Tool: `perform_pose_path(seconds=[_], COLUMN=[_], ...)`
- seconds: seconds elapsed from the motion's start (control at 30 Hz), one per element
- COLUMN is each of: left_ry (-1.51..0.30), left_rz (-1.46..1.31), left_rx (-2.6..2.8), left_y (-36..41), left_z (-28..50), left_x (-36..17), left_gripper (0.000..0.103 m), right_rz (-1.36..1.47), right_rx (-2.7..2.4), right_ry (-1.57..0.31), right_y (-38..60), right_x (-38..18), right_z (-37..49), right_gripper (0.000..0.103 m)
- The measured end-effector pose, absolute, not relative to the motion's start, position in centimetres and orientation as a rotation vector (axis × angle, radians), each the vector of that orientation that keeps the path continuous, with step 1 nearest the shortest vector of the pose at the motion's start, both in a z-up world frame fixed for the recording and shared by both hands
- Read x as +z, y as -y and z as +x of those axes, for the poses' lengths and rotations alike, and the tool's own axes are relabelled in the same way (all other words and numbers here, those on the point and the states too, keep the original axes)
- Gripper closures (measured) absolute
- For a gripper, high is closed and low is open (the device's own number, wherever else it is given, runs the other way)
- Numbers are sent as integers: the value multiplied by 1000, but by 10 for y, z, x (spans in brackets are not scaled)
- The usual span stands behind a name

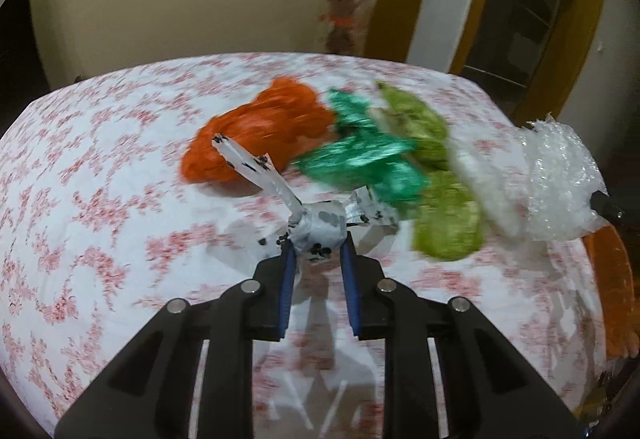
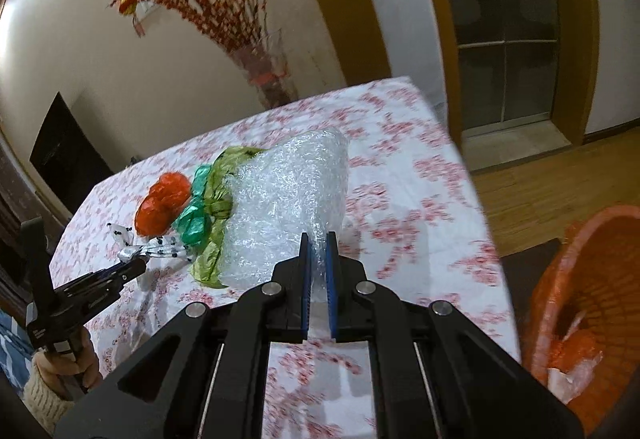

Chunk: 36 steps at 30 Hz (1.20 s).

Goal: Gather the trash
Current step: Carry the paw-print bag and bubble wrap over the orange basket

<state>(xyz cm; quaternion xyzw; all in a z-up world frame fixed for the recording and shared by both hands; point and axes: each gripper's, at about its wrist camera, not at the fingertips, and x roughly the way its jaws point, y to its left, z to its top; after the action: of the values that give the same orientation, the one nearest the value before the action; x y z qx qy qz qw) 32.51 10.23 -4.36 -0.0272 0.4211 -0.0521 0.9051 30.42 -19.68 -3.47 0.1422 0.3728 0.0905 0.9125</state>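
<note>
Two tools clenched: left tool (image 1: 318,251) on a spotted white wrapper (image 1: 320,231), right tool (image 2: 318,247) on bubble wrap (image 2: 288,199), both above the worktop (image 2: 400,175), left of the orange basket (image 2: 580,279).

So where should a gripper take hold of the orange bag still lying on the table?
Probably the raised crumpled bulge of the orange bag at its free end, coming from above on the side away from the green bag, which lies against its other end. The puffed folds there should pinch easily.
</note>
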Motion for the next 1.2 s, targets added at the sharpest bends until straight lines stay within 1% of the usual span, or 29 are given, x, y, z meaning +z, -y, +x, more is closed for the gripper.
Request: perform_pose_path(seconds=[0.13,0.23,0.77,1.07,1.2], left_ry=[-849,-837,-743,-731,-731], left_rz=[-58,-66,-74,-84,-72], left_rx=[-155,-177,-314,-441,-519], left_y=[-82,-72,-21,41,85], left_z=[321,316,291,290,284], left_x=[-35,-31,11,18,19], left_gripper=[88,89,90,90,90], right_rz=[310,319,341,304,305], right_rx=[164,151,67,-82,-154], right_ry=[-749,-742,-677,-583,-553], right_y=[212,220,260,294,313], right_x=[-31,-31,-21,0,2], right_z=[294,287,255,221,205], right_gripper=[97,97,97,97,97])
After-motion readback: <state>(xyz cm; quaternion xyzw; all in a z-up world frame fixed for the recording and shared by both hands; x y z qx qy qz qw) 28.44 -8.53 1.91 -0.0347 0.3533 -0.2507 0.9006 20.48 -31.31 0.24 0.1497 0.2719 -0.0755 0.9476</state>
